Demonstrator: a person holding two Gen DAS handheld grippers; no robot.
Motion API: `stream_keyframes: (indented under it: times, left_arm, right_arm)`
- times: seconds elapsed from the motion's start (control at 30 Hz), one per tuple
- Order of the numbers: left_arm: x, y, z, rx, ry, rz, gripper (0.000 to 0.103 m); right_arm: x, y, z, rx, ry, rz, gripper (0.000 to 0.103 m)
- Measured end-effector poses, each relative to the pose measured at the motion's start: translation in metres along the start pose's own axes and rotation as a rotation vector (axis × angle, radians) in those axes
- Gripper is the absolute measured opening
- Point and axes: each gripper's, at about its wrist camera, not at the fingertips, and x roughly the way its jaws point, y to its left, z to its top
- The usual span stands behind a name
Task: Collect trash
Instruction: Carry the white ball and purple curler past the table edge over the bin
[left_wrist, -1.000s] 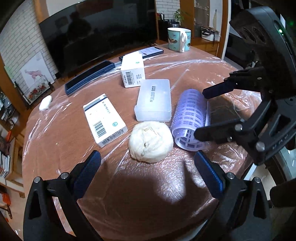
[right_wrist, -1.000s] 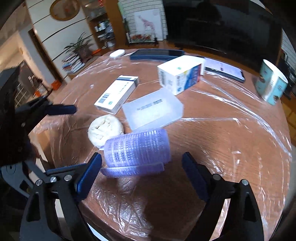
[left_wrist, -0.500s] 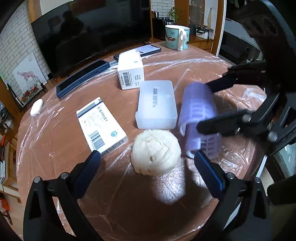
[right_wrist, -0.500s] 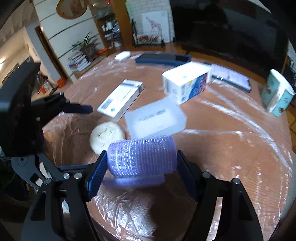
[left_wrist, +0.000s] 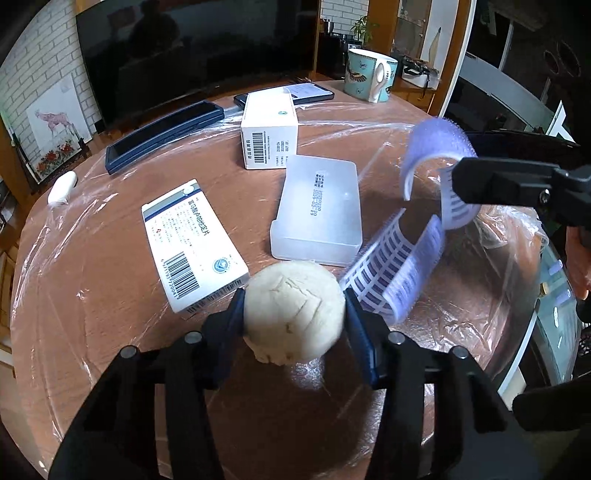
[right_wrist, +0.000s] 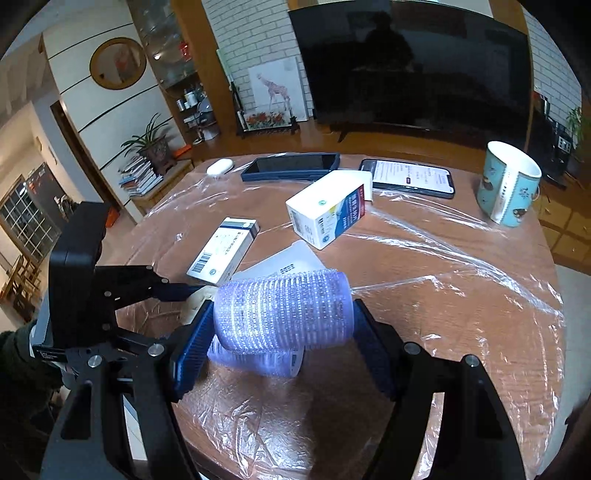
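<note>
Since a second ago, left claw (left_wrist: 293, 308) is closing around the bun (left_wrist: 293, 310), low on the table (left_wrist: 110, 314). Right claw (right_wrist: 282, 332) is gripping the purple hair roller (right_wrist: 284, 310) crosswise, lifted alongside.

Dim indoor light from overhead on my feeds; I see glare streaks on the plastic film (right_wrist: 424, 251) and faint reflections in the dark TV screen (left_wrist: 192, 44). Heavy fisheye bending with black corners. Purple hair roller (left_wrist: 439, 155) is motion-blurred on left view; soft shadow under the white wad (left_wrist: 293, 310).
</note>
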Motion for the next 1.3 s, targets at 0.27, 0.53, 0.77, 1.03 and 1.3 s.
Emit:
stream_keyframes:
  times: [0.27,0.53,0.77,1.03,1.3]
  left_arm:
    - [-0.012,0.0,-0.008,-0.016,-0.016,0.025,0.053]
    - [-0.03,-0.004,-0.012,-0.056,-0.053,0.033,0.053]
    - [-0.043,-0.014,-0.013,-0.059,-0.079,0.042,0.053]
    - [-0.056,-0.026,-0.019,-0.064,-0.098,0.052,0.053]
    - [-0.066,-0.04,-0.027,-0.066,-0.108,0.052,0.053]
  right_arm:
    - [-0.008,0.002,-0.006,0.025,-0.017,0.011,0.072]
    - [-0.015,0.007,-0.012,0.029,-0.024,0.021,0.072]
    - [-0.022,0.01,-0.018,0.029,-0.03,0.018,0.072]
    - [-0.031,0.014,-0.029,0.025,-0.029,0.02,0.072]
    - [-0.046,0.016,-0.045,0.026,-0.034,0.026,0.072]
